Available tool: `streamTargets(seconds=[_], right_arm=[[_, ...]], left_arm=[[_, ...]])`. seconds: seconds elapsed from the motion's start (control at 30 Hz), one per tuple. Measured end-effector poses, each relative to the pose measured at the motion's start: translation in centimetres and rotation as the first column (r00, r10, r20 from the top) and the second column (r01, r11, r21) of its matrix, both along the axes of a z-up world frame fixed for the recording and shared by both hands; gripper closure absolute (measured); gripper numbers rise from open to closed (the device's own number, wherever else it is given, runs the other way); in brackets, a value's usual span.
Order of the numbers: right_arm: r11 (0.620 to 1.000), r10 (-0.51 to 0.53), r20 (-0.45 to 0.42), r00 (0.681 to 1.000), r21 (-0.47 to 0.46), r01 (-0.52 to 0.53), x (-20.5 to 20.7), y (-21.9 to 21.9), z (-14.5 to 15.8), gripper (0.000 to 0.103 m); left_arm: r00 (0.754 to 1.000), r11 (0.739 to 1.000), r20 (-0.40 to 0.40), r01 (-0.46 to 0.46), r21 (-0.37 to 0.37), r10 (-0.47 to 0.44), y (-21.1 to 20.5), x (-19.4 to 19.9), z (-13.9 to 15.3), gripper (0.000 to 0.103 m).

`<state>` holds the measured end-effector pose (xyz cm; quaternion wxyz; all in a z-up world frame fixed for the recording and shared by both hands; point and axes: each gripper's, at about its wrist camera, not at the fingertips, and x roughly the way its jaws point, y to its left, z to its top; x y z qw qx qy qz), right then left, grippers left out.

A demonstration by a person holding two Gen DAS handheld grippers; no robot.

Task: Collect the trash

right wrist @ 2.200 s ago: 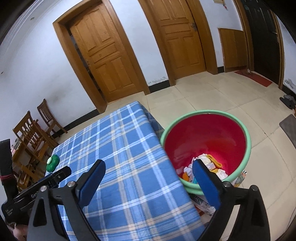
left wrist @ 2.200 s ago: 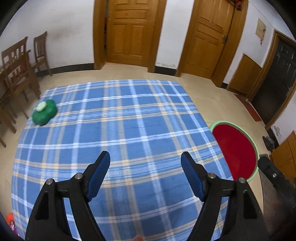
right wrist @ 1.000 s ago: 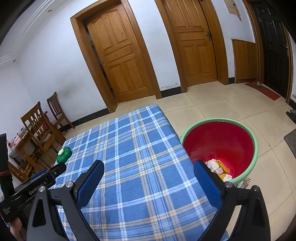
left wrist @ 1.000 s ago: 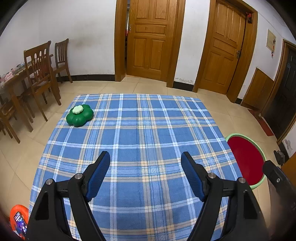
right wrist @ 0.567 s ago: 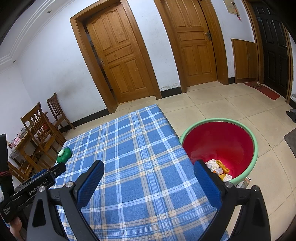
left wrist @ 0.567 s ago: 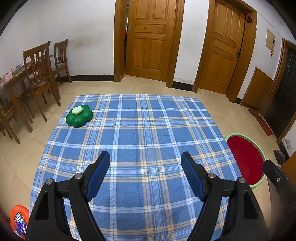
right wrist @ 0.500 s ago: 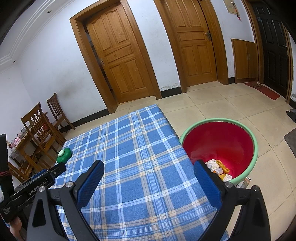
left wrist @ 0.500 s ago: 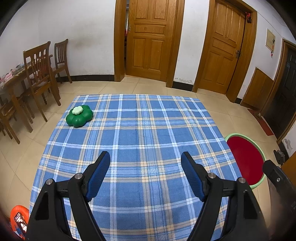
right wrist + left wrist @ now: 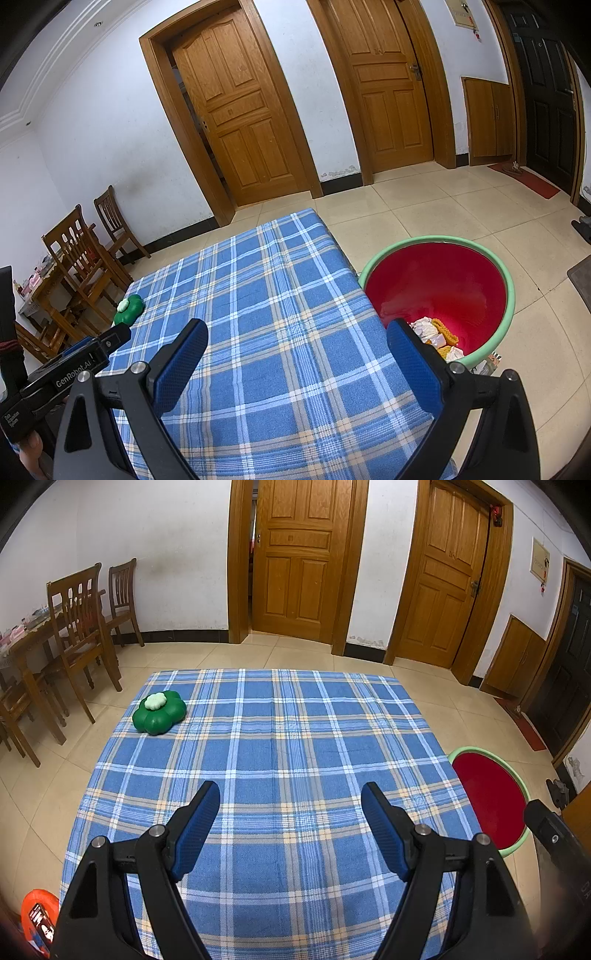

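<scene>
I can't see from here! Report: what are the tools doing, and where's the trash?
Left tool open, empty. Right tool open, empty. Trash in red basin beside table. Only green box on blue cloth.

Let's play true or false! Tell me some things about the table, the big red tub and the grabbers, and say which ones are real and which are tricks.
1. The green flower-shaped thing sits on the blue checked tablecloth. True.
2. The red tub stands on top of the table. False: it stands on the floor beside the table.
3. The red tub has some trash in it. True.
4. The left gripper is holding a piece of trash. False: its jaws are open with nothing between them.
5. The right gripper has its jaws squeezed shut. False: they stand wide open.
</scene>
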<state>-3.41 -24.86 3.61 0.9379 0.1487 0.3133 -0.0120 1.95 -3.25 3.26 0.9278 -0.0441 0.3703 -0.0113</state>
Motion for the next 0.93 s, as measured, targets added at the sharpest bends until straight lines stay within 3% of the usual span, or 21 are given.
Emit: streamTargets(seconds=[0.93], right_arm=[[1.0, -0.001, -0.006, 1.0, 0.0, 0.001, 0.0, 0.2, -0.09, 0.004]], left_arm=[[1.0, 1.0, -0.012, 0.001, -0.006, -0.001, 0.01, 0.1, -0.07, 0.025]])
